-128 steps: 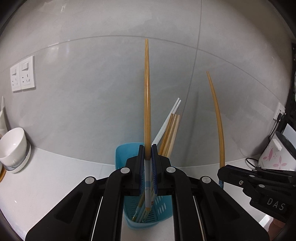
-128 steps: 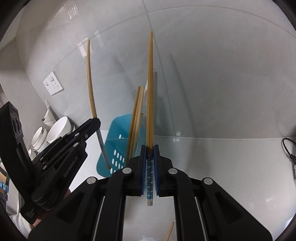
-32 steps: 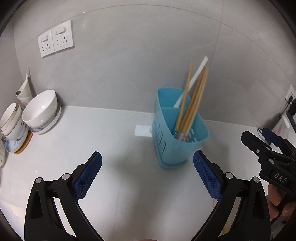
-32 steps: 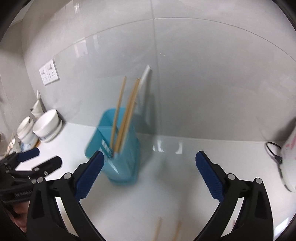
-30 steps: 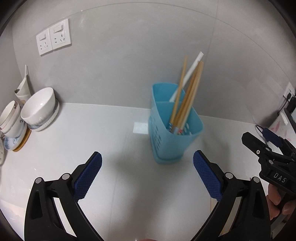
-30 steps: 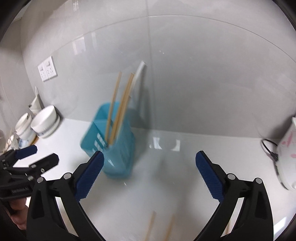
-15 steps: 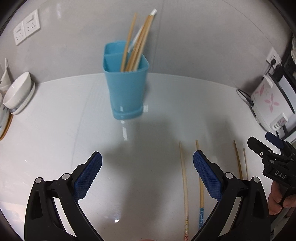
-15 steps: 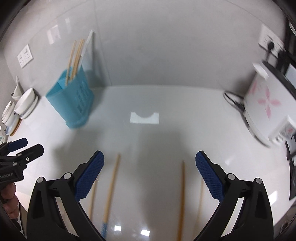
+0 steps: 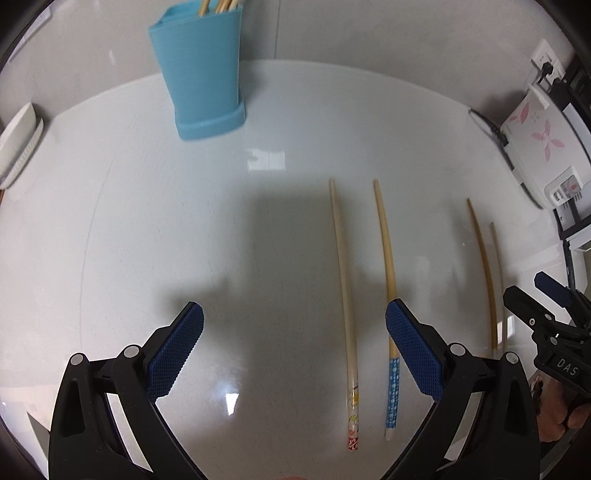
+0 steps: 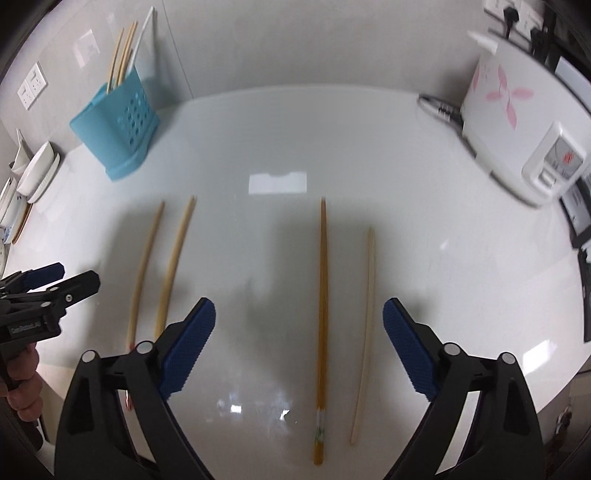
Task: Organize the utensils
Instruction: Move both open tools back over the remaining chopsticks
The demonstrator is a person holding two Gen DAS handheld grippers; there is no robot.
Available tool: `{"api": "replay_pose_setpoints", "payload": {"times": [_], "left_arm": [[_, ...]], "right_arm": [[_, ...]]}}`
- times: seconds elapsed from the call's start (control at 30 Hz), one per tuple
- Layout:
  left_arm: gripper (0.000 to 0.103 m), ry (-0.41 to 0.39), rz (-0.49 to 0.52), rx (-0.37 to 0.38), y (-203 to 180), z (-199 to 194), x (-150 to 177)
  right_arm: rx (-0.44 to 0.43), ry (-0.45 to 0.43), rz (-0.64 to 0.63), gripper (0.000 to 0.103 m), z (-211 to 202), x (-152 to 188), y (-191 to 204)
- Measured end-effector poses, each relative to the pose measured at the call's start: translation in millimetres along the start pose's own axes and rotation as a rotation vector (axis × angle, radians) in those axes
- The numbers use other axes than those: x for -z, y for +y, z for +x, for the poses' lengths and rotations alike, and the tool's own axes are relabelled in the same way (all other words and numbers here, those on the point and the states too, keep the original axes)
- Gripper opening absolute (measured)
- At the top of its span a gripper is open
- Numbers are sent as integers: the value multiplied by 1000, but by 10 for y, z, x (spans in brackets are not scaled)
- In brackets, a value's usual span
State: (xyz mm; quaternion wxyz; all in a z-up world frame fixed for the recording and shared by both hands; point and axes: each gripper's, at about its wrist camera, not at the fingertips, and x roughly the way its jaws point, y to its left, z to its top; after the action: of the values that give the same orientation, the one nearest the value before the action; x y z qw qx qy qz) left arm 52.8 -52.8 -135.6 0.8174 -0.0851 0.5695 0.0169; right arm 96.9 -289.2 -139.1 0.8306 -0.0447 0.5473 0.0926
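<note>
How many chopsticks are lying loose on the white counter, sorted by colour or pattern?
Pale chopstick with red-yellow patterned end: 1
Pale chopstick with blue patterned end: 1
Dark amber chopstick: 1
Plain pale chopstick: 1
Total: 4

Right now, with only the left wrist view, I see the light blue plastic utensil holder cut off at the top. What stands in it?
Observer: The light blue plastic utensil holder holds several wooden chopsticks and one white stick.
Operator: And the right gripper's jaws?
Observer: The right gripper is open, though its jaws have just been closing slightly. It grips nothing. A dark amber chopstick and a pale chopstick lie on the white counter below the gap.
</note>
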Motion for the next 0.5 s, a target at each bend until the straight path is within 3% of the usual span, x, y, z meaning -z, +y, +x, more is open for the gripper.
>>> {"api": "replay_pose_setpoints", "payload": {"times": [0.5], "left_arm": [[89,141,3,-32,-99,382,156]], "right_arm": [[0,189,6,60,254,176,95]]}}
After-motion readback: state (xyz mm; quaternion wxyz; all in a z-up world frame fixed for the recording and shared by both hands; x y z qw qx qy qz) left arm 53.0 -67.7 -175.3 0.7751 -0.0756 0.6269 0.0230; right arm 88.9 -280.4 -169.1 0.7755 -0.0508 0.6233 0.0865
